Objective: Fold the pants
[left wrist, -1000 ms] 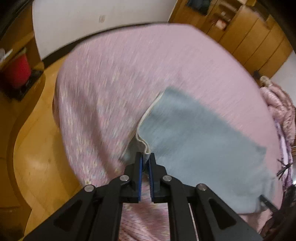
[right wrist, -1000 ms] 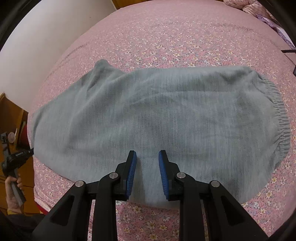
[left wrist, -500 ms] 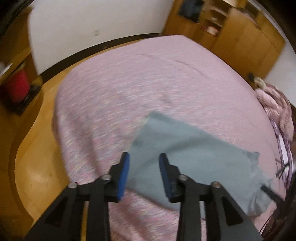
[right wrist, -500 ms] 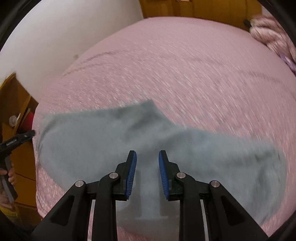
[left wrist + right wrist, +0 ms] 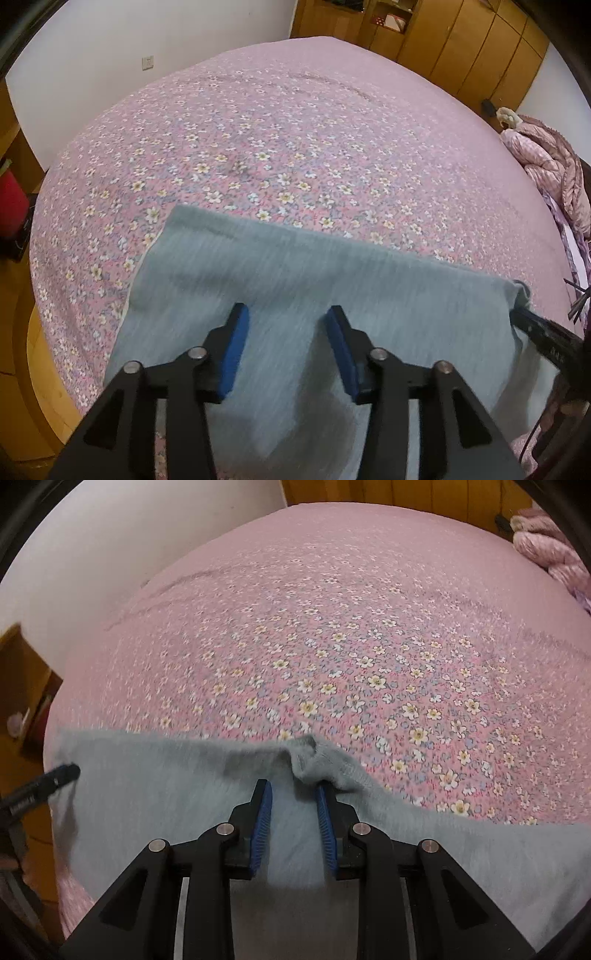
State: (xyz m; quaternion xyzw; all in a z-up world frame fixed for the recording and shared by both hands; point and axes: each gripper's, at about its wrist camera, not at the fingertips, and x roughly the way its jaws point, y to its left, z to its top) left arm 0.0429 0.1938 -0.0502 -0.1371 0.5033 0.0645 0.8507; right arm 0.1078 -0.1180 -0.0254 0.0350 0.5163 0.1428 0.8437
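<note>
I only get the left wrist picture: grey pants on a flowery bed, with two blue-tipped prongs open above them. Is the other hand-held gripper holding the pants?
Observer: No. The right hand-held gripper is open, its fingers apart above the pants, gripping nothing.
Operator: Do the pants lie flat over there?
Observer: Not quite. A bunched lump of fabric sits at their far edge, just ahead of that gripper's fingertips.
Operator: Can you see my side from there?
Observer: Only the tip of the left hand-held gripper, at the pants' left edge.
</note>
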